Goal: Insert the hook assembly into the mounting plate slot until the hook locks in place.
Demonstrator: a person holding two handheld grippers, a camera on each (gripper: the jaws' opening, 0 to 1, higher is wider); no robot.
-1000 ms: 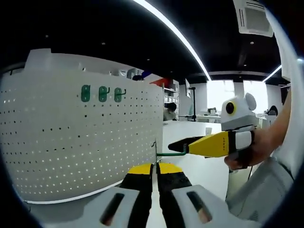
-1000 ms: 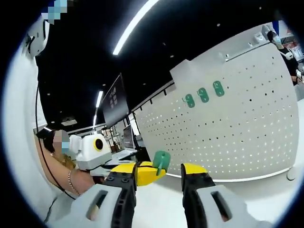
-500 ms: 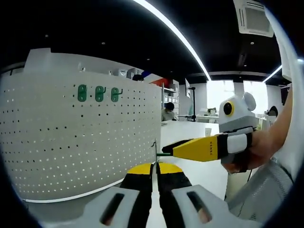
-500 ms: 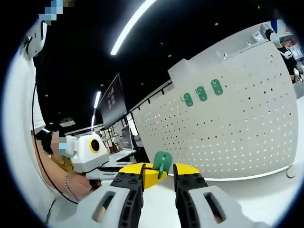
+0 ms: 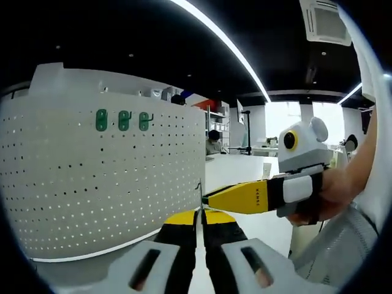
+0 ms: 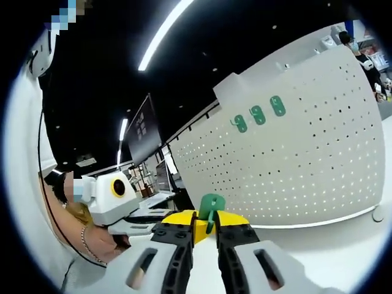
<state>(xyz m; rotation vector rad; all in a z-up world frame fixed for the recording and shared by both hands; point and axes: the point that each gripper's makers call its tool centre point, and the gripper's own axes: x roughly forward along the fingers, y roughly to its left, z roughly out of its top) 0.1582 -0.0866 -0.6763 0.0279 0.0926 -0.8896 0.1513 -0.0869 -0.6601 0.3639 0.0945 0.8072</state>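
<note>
The white pegboard [image 5: 104, 184], the mounting plate here, stands upright on the pale surface [image 6: 318, 245] and curves across both views, with three green hooks [image 5: 122, 120] already seated in a row near its top. It is well apart from both grippers, so the approach is not yet begun.

The right gripper [image 6: 205, 228] has its jaws drawn together on the green hook assembly [image 6: 210, 208], whose rounded plate stands up above the tips. In the left gripper view the same gripper reaches in from the right, a person's hand [image 5: 334, 193] behind it, and its yellow tips meet the thin metal part standing just above the left gripper [image 5: 200, 222]. The left gripper's jaws stand closed; whether they pinch that thin part I cannot tell.

The step in hand looks like a handover of the hook into the right gripper. To do it well, the right grip should sit firm and square on the green plate before the left lets go, so the hook does not twist. The back of the hook should then face the board squarely, lined up with a free hole beside the seated three, and press in straight.
</note>
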